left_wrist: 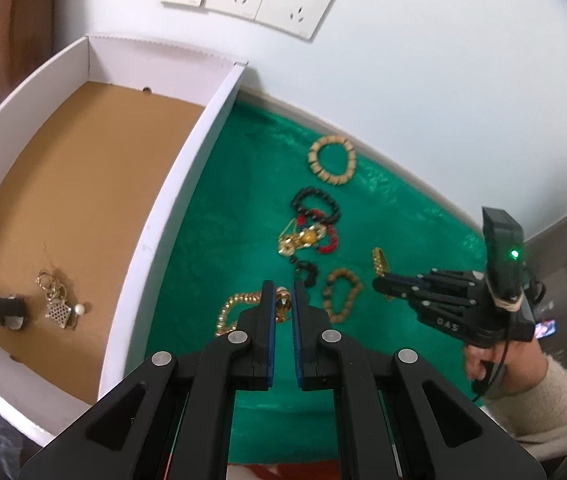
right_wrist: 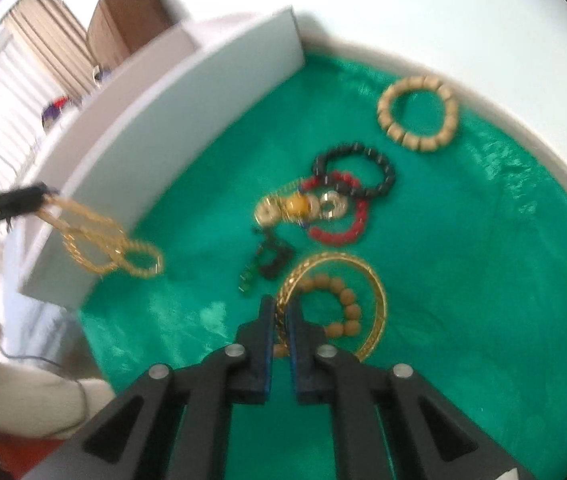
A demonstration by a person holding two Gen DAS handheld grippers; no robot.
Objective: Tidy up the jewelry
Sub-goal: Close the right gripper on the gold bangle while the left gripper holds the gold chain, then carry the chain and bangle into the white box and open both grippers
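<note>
Green cloth (right_wrist: 463,260) covers the worktop, white box (left_wrist: 171,184) sitting on its left edge against the wall. Left gripper (left_wrist: 283,300) has its fingers pinched on a gold chain (right_wrist: 103,244), which dangles right beside the box wall. Right gripper (right_wrist: 279,316) is clamped onto the gold bangle (right_wrist: 375,292), with a brown bead bracelet (right_wrist: 343,304) lying inside that ring.
</note>
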